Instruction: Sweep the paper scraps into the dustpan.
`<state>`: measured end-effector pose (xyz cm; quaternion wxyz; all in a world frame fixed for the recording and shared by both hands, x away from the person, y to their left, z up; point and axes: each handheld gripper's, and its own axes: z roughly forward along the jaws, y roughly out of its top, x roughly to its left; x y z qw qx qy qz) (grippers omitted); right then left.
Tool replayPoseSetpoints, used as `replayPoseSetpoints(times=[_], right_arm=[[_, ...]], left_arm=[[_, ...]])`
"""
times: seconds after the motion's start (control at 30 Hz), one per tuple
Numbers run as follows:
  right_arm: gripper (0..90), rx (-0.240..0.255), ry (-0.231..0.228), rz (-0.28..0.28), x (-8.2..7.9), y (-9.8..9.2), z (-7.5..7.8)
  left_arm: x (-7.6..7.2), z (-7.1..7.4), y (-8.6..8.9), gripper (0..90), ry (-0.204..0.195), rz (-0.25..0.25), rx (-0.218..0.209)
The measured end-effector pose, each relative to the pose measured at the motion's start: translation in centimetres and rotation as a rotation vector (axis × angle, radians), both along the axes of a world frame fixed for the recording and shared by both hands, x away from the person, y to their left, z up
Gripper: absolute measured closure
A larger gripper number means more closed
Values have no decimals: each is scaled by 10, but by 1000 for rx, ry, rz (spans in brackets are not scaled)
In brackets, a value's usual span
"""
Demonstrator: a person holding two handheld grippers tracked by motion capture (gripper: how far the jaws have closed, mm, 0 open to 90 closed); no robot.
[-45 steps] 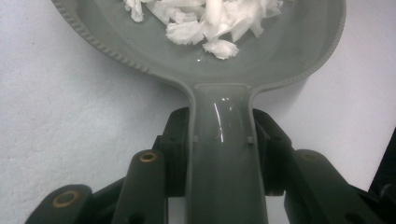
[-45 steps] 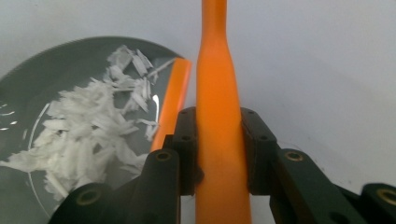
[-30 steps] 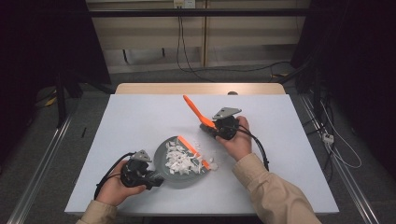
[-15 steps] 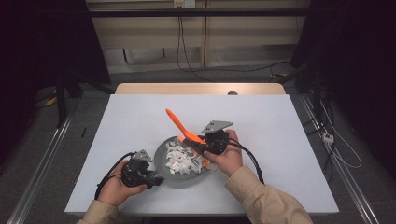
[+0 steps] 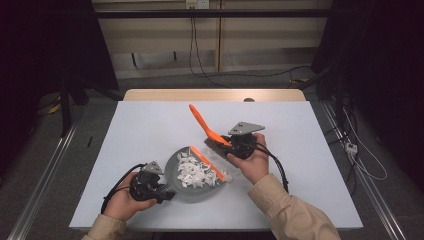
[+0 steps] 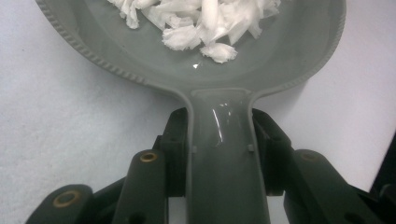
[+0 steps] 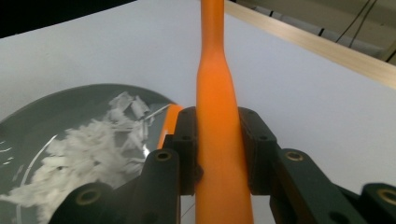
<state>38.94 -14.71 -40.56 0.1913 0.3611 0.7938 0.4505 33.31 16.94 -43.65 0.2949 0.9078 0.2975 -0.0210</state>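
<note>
A grey dustpan (image 5: 172,162) lies at the table's near middle, with white paper scraps (image 5: 197,171) heaped in it and an orange lip (image 5: 207,161) along its far right edge. My left gripper (image 5: 160,192) is shut on the pan's handle (image 6: 224,163); its jaws have just been closing on it. My right gripper (image 5: 235,145) is shut on an orange brush (image 5: 202,121), whose handle slants up and to the left. The dark bristles (image 5: 217,145) sit by the pan's lip. In the right gripper view the handle (image 7: 215,93) runs up between both pads, and the pan (image 7: 42,112) lies to the left.
The white table top (image 5: 310,150) has a wooden strip (image 5: 215,95) along its far edge. Cables run on the floor behind and to the right of the table. Metal rails flank both sides of the table.
My right gripper carried the brush nearer and left to the pan's lip, then eased slightly back to the right. The left hand and the pan stayed put.
</note>
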Motion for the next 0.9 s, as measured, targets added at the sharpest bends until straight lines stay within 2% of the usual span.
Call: replayPoseSetpoints(times=[0.07, 0.1, 0.17, 0.3, 0.53, 0.6, 0.73, 0.9], right_arm=[[714, 4, 0, -15, 0, -5, 0], [713, -7, -9, -23, 0, -7, 0], [713, -24, -21, -41, -1, -13, 0], [713, -45, -16, -81, -3, -27, -6], [714, -70, 20, -135, -12, -47, -22], [713, -63, 19, -157, -16, -51, -23], [713, -84, 20, -169, -24, -52, -22], [713, -125, 32, -166, -33, -38, -21]], left_arm=[[-3, 0, 1, 627, 9, 4, -7], [-3, 2, 2, 627, 10, -17, 11], [-6, 2, 3, 627, 15, -26, 15], [-10, 3, 3, 627, 20, -29, 23], [-16, 4, -5, 627, 21, -33, 41], [-16, 4, -8, 627, 22, -37, 49], [-18, 5, -15, 627, 24, -26, 62], [-19, 5, -23, 627, 31, -7, 70]])
